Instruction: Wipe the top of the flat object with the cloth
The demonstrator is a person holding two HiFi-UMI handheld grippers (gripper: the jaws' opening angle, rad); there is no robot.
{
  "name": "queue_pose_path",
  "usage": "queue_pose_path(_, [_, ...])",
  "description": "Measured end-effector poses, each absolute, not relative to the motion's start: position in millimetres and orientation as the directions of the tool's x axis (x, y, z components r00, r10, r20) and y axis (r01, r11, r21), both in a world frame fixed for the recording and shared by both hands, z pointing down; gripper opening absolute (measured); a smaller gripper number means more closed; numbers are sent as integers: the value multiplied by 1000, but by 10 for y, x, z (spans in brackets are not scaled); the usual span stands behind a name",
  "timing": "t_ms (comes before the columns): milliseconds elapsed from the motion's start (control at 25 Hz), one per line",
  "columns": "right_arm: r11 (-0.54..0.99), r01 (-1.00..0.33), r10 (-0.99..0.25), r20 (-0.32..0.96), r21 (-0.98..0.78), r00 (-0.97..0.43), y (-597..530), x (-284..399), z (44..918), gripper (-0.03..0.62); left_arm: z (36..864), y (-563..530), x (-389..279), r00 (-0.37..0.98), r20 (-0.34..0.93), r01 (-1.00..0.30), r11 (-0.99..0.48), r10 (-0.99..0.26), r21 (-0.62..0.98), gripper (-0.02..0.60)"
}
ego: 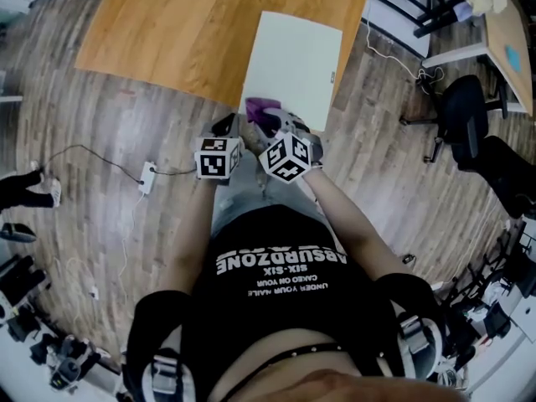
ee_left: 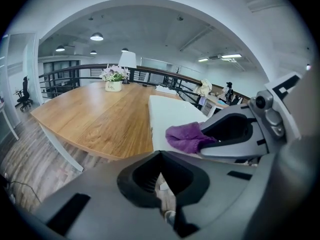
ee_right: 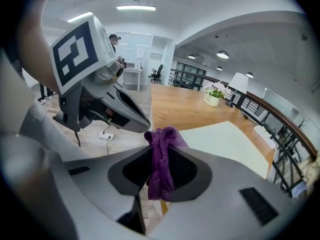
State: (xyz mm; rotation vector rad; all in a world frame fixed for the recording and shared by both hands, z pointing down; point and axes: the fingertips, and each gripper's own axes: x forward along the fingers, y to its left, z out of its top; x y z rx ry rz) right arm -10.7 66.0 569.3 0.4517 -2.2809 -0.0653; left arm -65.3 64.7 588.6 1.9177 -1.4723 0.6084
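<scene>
The purple cloth (ee_right: 161,156) is a crumpled, hanging bunch, pinched between the jaws of the right gripper (ee_right: 159,176), at the 7 o'clock corner of the white flat board (ego: 295,65) on the wooden table (ego: 176,36). The left gripper (ee_left: 164,206), at 9 o'clock from the right one, has its jaws pressed together on nothing

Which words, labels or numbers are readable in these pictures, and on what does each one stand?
"ABSURDZONE": on the shirt, seen upside down.
"SIX-SIX": on the shirt, the next line.
Two smaller lines on the shirt: too small to read surely.
Label on the pot: too blurred to read.
</scene>
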Motion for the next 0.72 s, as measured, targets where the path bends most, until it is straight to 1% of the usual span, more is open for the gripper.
queue_pose_path(720, [937, -306, -328, 726, 169, -605, 491, -486, 5684, 101, 5930, 482, -857, 328, 684, -945, -226, -651, 238, 15])
